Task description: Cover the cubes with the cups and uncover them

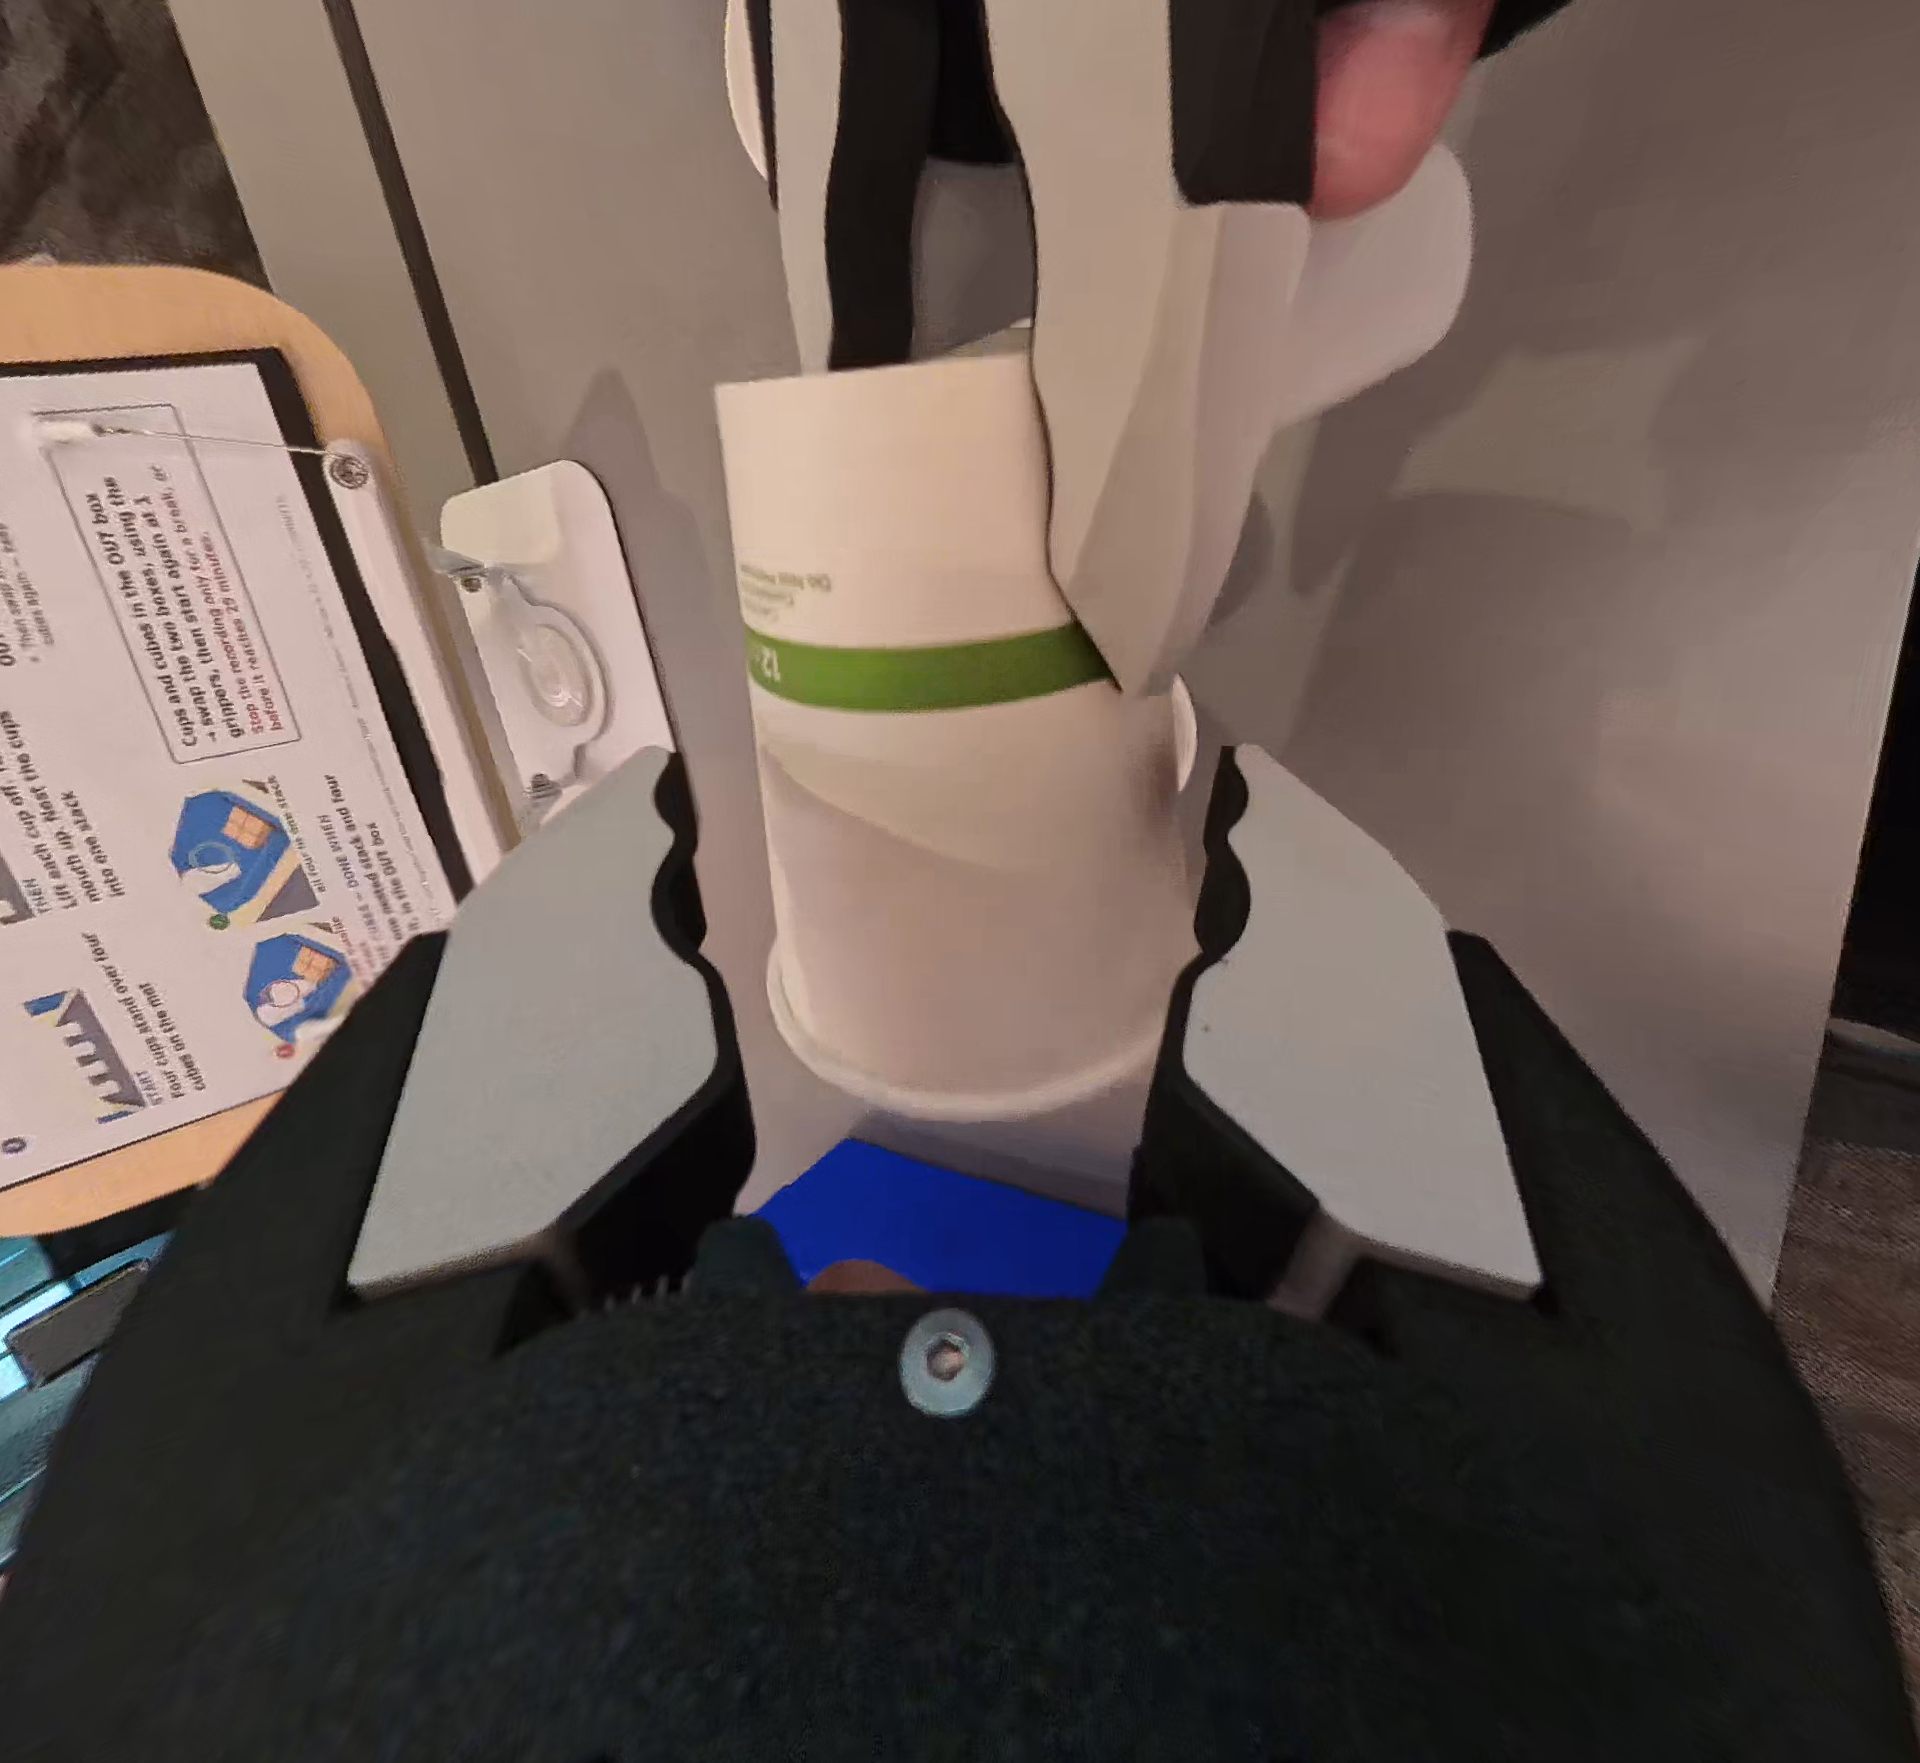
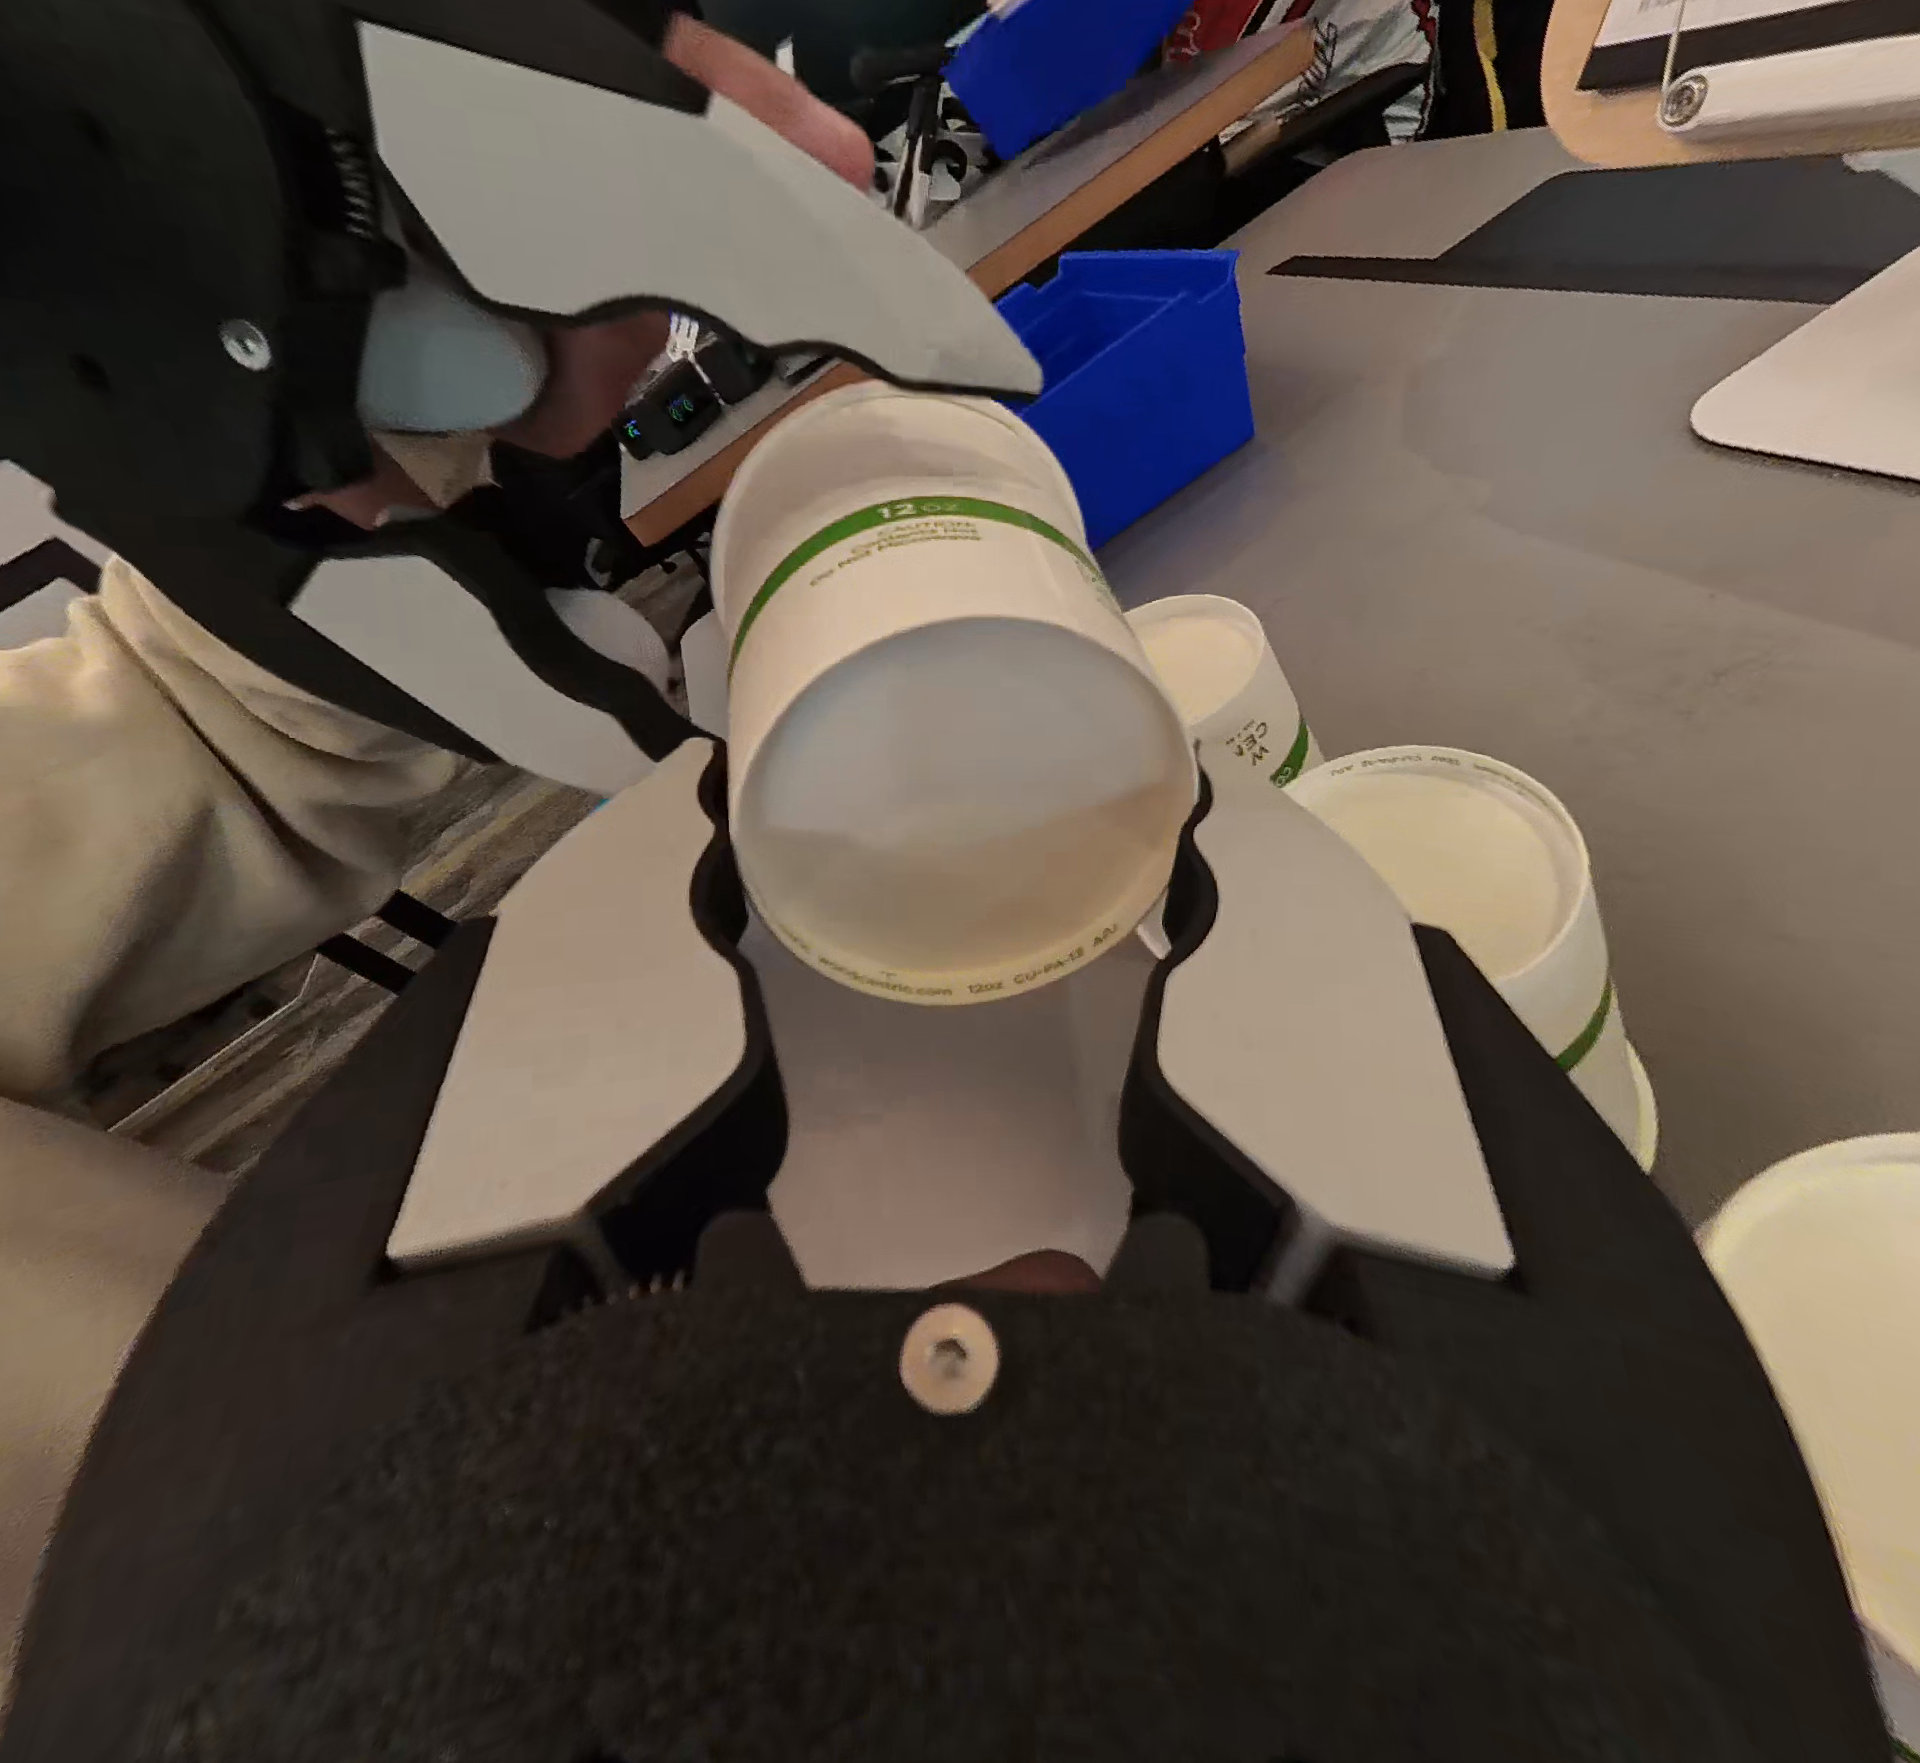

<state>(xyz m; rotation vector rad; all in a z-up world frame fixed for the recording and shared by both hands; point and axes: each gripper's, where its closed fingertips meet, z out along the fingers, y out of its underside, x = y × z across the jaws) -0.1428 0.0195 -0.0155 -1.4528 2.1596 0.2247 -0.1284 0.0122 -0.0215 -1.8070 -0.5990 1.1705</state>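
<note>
Above the grey worktop you hold one white cup between both claws, the right claw pinching its base, the left claw straddling its rim end, seemingly mid-handover in uncovering; next, one side releases
</note>
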